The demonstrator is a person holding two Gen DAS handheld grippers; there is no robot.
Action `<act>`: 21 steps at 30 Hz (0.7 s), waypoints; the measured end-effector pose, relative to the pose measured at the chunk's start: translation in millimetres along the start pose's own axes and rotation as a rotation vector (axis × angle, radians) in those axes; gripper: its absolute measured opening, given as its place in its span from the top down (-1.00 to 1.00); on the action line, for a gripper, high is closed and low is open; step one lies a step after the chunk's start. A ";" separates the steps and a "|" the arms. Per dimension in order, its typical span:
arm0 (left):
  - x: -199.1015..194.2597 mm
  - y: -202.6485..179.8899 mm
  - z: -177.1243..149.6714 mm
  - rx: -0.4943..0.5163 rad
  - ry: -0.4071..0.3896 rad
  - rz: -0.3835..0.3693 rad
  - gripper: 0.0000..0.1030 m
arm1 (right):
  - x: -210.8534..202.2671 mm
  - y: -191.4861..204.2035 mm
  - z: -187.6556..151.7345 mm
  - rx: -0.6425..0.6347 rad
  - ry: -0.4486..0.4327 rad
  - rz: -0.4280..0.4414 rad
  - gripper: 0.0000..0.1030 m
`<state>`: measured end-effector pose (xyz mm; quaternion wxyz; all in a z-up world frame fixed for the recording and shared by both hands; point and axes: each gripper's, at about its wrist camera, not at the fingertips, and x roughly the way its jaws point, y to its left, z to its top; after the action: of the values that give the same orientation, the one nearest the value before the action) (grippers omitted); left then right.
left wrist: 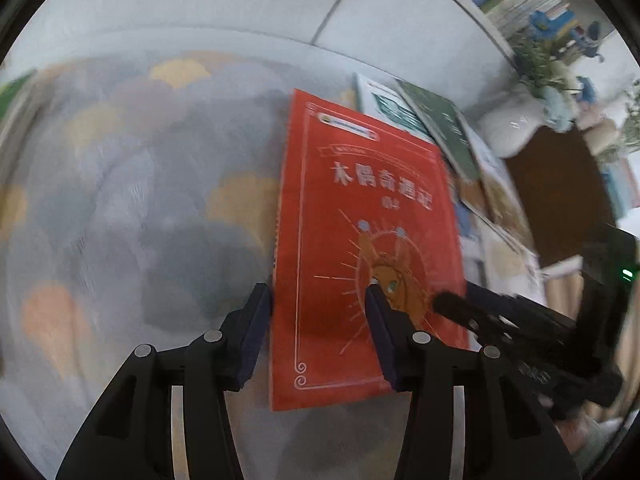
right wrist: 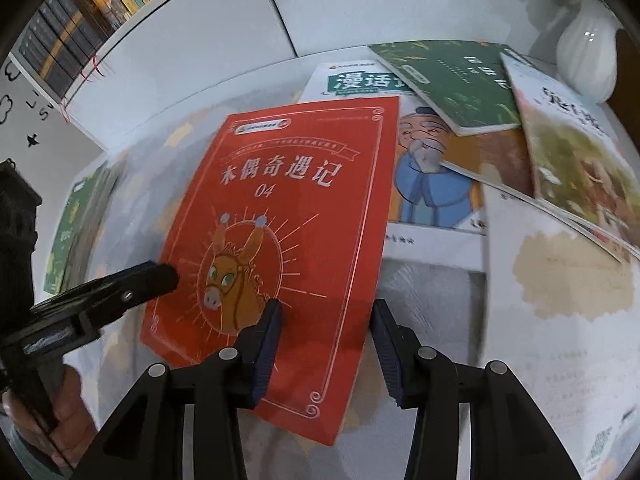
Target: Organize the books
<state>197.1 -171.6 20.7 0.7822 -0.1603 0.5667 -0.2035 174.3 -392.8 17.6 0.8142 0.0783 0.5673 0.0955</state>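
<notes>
— What covers the tabletop [left wrist: 120,208]?
— A pale cloth with grey, yellow and orange blotches.
— And lying on it?
— A white book with a bearded man [right wrist: 424,160], a red book [right wrist: 288,216] partly overlapping it, and a white vase [right wrist: 586,56].

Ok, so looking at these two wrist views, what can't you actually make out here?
- Red book: whether either hand-held gripper clamps it; fingers straddle its edges, contact unclear in both views.
- White book with the blue-robed man: title cut off by the green book lying over it, right wrist view.
- Book at far left: cover blurred, right wrist view.
- Shelf spines: too small to read.
</notes>
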 end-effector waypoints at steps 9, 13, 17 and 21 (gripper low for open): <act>-43.5 25.1 -88.9 -0.107 0.045 -0.079 0.14 | -18.2 23.6 -59.3 -0.048 0.082 0.052 0.12; -64.0 44.5 -117.9 -0.149 0.043 -0.088 0.14 | -21.0 44.7 -94.2 -0.051 0.111 0.070 0.12; -75.0 57.6 -131.8 -0.149 0.057 -0.074 0.14 | -26.8 60.6 -121.5 -0.034 0.131 0.080 0.12; -82.2 63.1 -140.3 -0.117 0.072 -0.054 0.14 | -35.4 68.9 -145.7 0.028 0.154 0.074 0.12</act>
<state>49.5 -78.6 14.8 0.7446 -0.2136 0.6010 -0.1968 21.0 -331.9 15.9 0.7629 0.1027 0.6263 0.1233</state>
